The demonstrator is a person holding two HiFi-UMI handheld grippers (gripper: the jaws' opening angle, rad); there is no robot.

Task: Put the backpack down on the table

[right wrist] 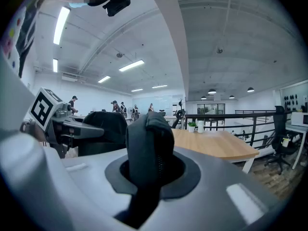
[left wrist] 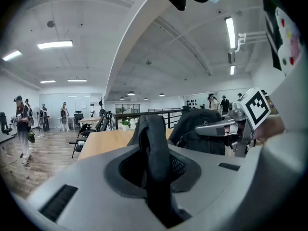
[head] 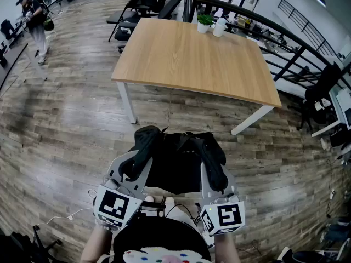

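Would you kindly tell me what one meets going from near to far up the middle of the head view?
The left gripper and right gripper, black backpack held by its straps, wooden table, potted plant and white bottle at its far edge, black railing.

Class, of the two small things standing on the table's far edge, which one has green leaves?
The potted plant, on the left in the head view; the white bottle beside it has none.

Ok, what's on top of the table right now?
Only a potted plant and a white bottle at its far edge. The backpack hangs short of the table, covering none of its top.
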